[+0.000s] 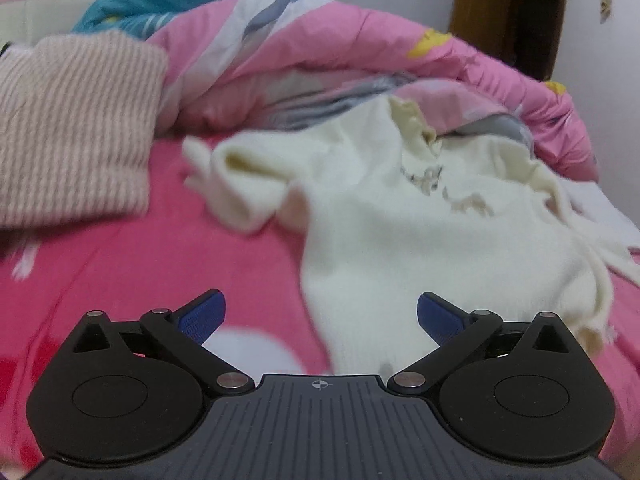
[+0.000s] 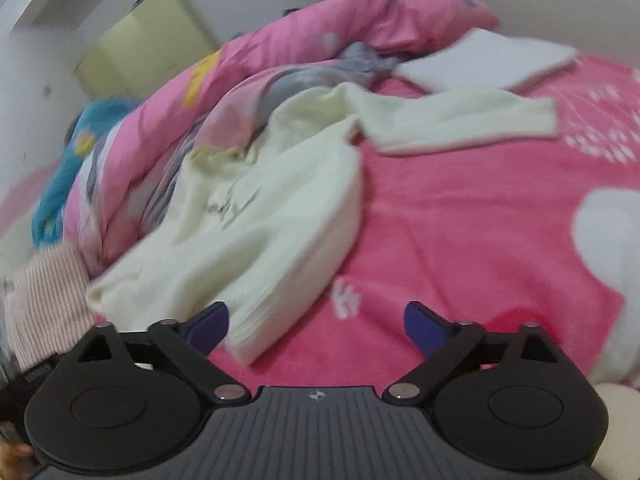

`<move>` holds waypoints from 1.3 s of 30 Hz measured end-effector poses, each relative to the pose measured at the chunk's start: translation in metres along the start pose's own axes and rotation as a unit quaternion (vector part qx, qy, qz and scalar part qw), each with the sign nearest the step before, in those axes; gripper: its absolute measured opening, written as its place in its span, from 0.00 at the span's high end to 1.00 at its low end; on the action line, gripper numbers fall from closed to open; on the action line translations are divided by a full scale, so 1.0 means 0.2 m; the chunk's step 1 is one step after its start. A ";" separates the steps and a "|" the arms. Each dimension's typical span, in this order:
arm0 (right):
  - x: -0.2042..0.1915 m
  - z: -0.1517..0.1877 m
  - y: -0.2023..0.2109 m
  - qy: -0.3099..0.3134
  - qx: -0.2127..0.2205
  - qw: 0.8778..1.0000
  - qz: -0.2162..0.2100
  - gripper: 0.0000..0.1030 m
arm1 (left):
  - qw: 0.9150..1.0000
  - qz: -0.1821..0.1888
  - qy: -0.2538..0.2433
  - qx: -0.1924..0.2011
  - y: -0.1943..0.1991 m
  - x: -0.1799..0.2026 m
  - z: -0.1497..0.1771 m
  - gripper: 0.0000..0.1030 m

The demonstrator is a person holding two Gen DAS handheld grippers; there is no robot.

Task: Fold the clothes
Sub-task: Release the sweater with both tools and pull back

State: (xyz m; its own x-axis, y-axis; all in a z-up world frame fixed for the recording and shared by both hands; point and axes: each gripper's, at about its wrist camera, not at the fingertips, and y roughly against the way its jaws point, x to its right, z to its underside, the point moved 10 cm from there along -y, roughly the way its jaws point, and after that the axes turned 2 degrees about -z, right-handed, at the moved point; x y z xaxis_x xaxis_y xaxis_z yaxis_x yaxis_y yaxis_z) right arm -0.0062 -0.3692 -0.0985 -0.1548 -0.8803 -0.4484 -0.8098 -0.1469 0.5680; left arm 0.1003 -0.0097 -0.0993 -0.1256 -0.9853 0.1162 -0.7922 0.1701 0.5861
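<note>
The cream sweater [image 1: 400, 232] lies spread but rumpled on the pink bed sheet [image 1: 140, 280], its collar end pushed up against the heaped pink quilt [image 1: 320, 52]. One sleeve [image 2: 464, 124] stretches out flat to the side in the right wrist view; the other is bunched w/ a curled cuff in the left wrist view. A striped folded garment [image 1: 72, 128] sits just beside it, and a white folded piece [image 2: 492, 60] lies farther up the bed.

Both tongs stand wide apart and hold nothing: the left tongs [image 1: 320, 316] hang over the sweater's hem, the right tongs [image 2: 316, 324] w/ one blue pad [image 2: 208, 326] just beside the folded side edge.

Judged risks: the knit is thick and fuzzy, so a pinch may catch only the top layer and the fold drags unevenly. The collar end rests on the quilt, so a pull could snag or lift quilt fabric too. The bunched sleeve prob. needs flattening first, else it gets trapped inside the fold. Both views are blurred, so edge position is approx.
</note>
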 end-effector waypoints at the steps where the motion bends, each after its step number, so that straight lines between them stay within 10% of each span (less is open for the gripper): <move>1: -0.02 0.02 -0.01 0.019 -0.002 1.000 0.009 0.03 | 1.000 -0.007 0.001 -0.006 0.01 -0.01 0.03 0.00; 15: -0.08 0.29 -0.15 0.187 -0.032 0.976 0.111 0.00 | 0.996 -0.049 -0.027 -0.070 -0.02 -0.05 0.31 0.00; 28: -0.08 0.28 -0.13 0.199 -0.015 0.976 0.088 0.00 | 0.997 -0.035 -0.029 -0.070 0.00 -0.04 0.32 0.00; 35: -0.18 0.19 -0.04 0.242 0.085 0.966 0.023 0.00 | 0.998 0.022 0.022 -0.046 0.00 0.01 0.24 0.03; 39: -0.17 0.15 -0.02 0.240 0.133 0.962 -0.010 0.00 | 0.998 0.027 0.020 -0.050 -0.05 0.06 0.24 0.20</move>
State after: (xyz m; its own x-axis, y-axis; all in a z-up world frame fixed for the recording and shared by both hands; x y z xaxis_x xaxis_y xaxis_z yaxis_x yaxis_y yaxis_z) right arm -0.0148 -0.3248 -0.1068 0.0901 -0.9947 -0.0504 -0.9357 -0.1019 0.3377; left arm 0.0787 -0.0232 -0.1419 -0.1404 -0.9734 0.1810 -0.7204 0.2259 0.6557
